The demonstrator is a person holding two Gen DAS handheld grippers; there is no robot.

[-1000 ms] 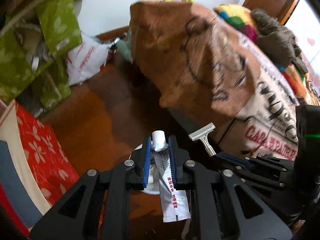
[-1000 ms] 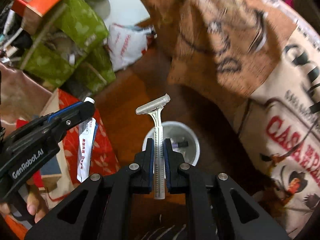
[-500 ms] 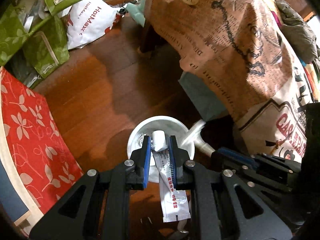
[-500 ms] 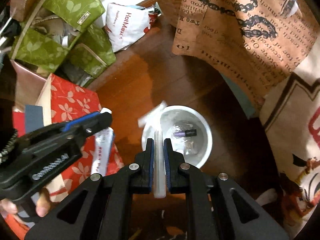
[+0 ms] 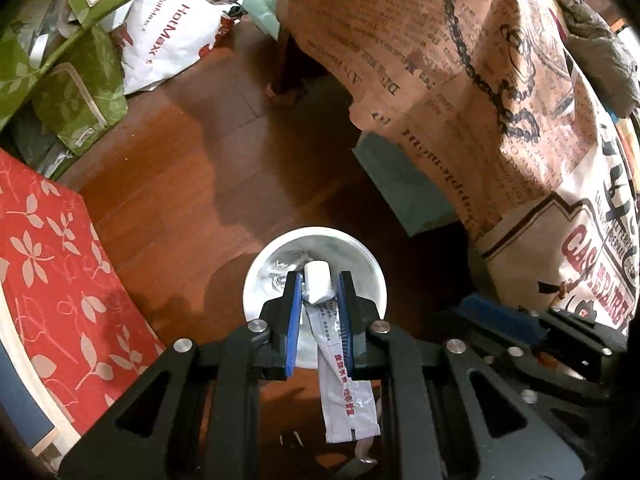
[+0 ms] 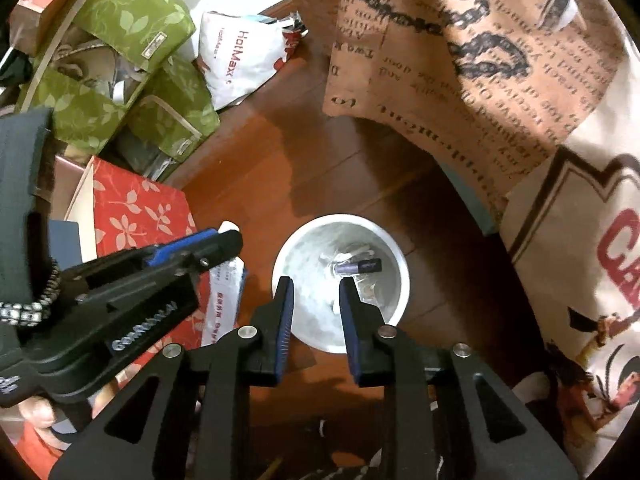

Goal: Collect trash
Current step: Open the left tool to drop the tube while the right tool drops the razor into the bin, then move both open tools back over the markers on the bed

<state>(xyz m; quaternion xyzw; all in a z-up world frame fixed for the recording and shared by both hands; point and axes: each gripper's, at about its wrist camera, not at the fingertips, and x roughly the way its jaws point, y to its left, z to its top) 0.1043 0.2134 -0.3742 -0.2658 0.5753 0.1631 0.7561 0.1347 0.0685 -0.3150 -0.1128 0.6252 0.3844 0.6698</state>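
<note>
Toothpaste tube (image 5: 320, 292) is sitting clamped in your left hand-held gripper (image 5: 318, 300), hanging over the white bin (image 5: 256, 276) on the floor. Your right hand-held gripper (image 6: 314, 300) is hovering spread and empty above it, so you are likely needing to release the tube next.

The floor (image 5: 168, 152) is reddish-brown wood, and the bin (image 6: 396, 256) at 6 o'clock is white with a small purple tube (image 6: 358, 267) inside. At 9 o'clock the box (image 5: 52, 280) is red with pale leaf prints, and at 11 o'clock the bags (image 6: 120, 40) are green with lighter leaves. At 2 o'clock the cloth (image 5: 460, 80) is tan with black print, and the tube (image 5: 340, 360) is white with red characters, between blue pads (image 5: 293, 324).
</note>
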